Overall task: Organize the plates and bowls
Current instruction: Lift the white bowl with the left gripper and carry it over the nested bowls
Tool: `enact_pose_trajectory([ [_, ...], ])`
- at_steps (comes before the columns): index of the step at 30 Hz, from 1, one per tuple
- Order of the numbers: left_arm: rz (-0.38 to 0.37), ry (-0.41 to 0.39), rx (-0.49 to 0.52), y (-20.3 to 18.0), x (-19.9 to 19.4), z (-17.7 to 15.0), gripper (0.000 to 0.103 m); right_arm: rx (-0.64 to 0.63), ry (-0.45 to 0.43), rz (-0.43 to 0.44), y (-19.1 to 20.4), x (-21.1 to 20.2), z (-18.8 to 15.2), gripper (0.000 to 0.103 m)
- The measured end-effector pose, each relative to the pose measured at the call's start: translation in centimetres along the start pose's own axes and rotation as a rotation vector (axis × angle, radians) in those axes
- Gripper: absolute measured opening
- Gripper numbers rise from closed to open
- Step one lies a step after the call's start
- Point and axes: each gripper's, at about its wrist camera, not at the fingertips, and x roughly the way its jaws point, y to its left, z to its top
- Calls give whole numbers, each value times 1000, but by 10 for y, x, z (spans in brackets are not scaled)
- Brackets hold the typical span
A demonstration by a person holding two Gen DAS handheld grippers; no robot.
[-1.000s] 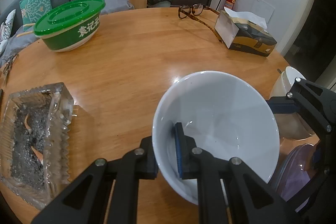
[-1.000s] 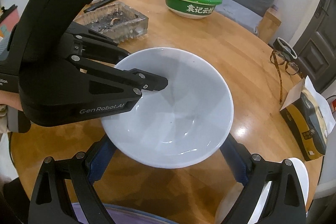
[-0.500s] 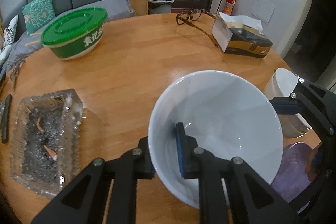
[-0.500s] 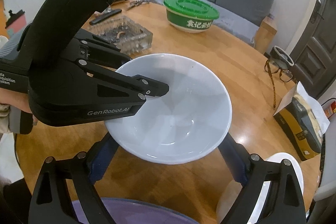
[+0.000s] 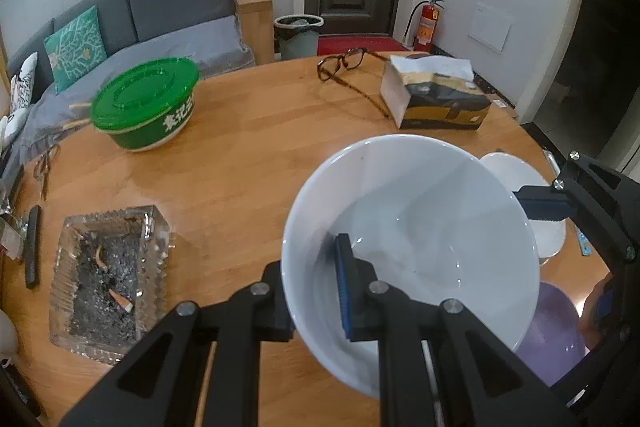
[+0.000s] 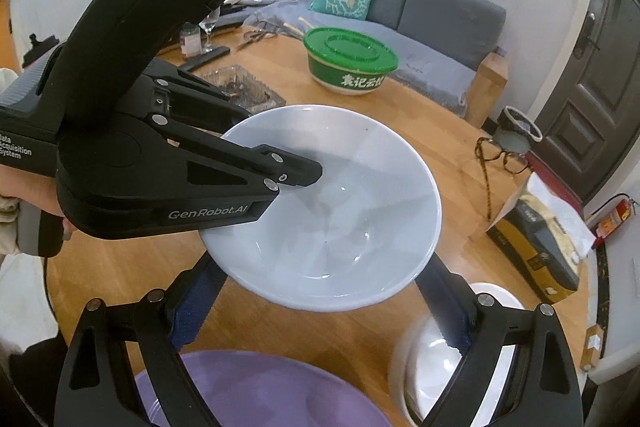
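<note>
Left fingers: pinched on the near wall of the white bowl point(image 5: 416, 227), one blue pad point(image 5: 344, 287) inside, the other finger outside the rim.
Left gripper point(image 5: 316, 291): carries the bowl clear of the table point(image 5: 248, 155), tilted toward the camera.
Right gripper point(image 6: 320, 307): spread wide, holding nothing, one finger either side beneath the bowl; probably placed to steady or receive it.
Below the bowl: a purple plate point(image 6: 260, 391) and, beside it, a smaller white bowl point(image 6: 428, 379), likely stacking spots.
Beyond the bowl: ashtray point(image 5: 108, 275), green lidded container point(image 5: 144, 103), tissue box point(image 5: 436, 99).
</note>
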Motion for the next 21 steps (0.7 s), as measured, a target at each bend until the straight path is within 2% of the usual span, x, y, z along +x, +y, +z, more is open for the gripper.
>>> enact_pose_trajectory([
  [10,13,-21,36,-25,-19,6,13,6,-41,-20,-7,-27,-9,90],
  [21,13,-26,67,-61,-12,21,13,36,-68,-42,-32,-46,-26,90],
])
